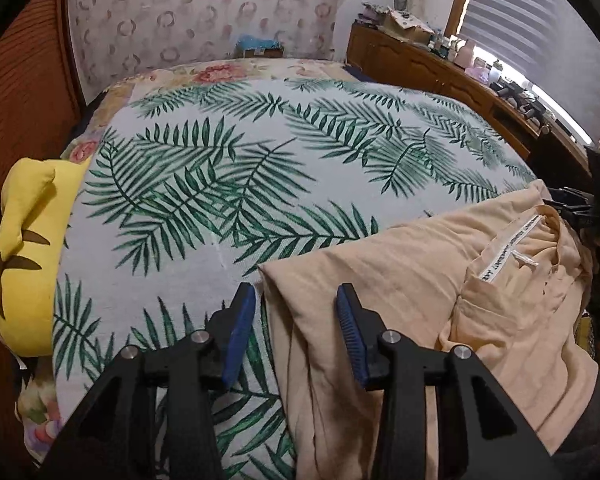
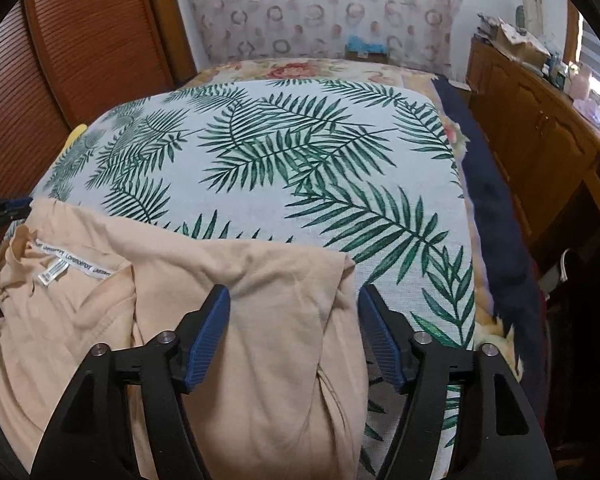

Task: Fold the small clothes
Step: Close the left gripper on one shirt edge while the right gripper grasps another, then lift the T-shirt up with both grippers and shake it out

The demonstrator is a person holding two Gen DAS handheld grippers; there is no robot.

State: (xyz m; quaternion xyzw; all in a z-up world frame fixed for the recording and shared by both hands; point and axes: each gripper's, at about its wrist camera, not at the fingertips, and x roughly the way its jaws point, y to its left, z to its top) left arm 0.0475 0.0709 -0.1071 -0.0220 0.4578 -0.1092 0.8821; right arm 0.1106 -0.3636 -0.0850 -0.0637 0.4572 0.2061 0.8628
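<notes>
Two hand-held grippers hovered over the near edge of the bed. Left hand-held gripper stood with jaws apart, blue pads straddling the left folded edge of the peach garment, gripping nothing. Right hand-held gripper also spread wide, its fingers either side of the garment's right fold. Garment lay bunched on the palm-leaf bedspread, neck label facing up. Yellow plush cushion sat at the bed's left side; wooden dresser along the right wall.
</notes>
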